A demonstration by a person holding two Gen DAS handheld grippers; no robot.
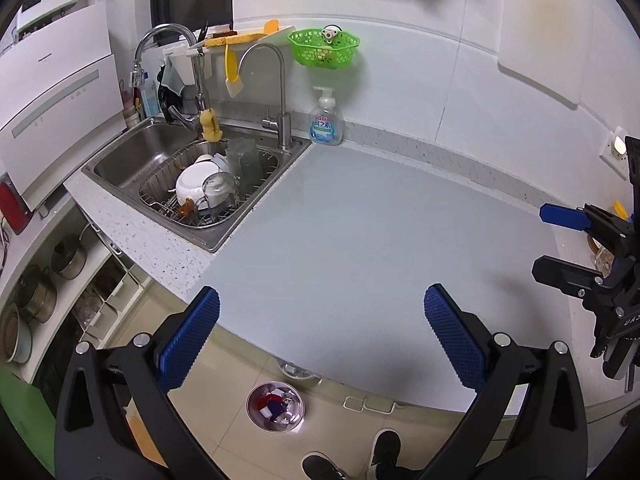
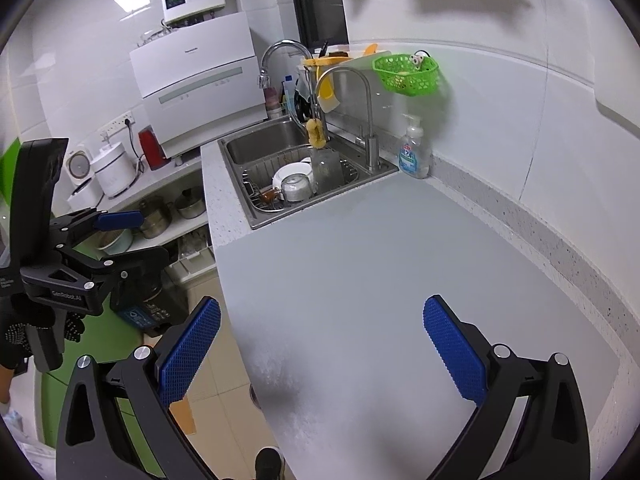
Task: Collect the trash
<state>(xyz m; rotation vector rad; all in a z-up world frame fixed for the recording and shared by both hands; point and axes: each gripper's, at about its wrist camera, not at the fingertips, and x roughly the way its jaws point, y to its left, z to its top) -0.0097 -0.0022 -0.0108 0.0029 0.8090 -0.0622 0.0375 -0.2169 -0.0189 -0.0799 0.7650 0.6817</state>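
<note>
A round metal bin [image 1: 275, 406] stands on the tiled floor below the counter edge, holding red, white and blue scraps. My left gripper [image 1: 320, 336] hangs open over the front edge of the grey counter [image 1: 360, 220], with nothing between its blue pads. My right gripper [image 2: 322, 344] is open too and holds nothing above the counter [image 2: 380, 260]. Each shows in the other's view: the right gripper [image 1: 548, 244] at the far right, the left gripper [image 2: 140, 238] at the left, held by a gloved hand [image 2: 24, 332].
A steel sink [image 1: 132, 152] with a dish rack of bowls sits at the counter's left end. A soap bottle [image 1: 326, 124] and a green basket [image 1: 324, 48] are at the back wall. Pots [image 1: 68, 258] fill low shelves. A person's shoes [image 1: 384, 452] stand near the bin.
</note>
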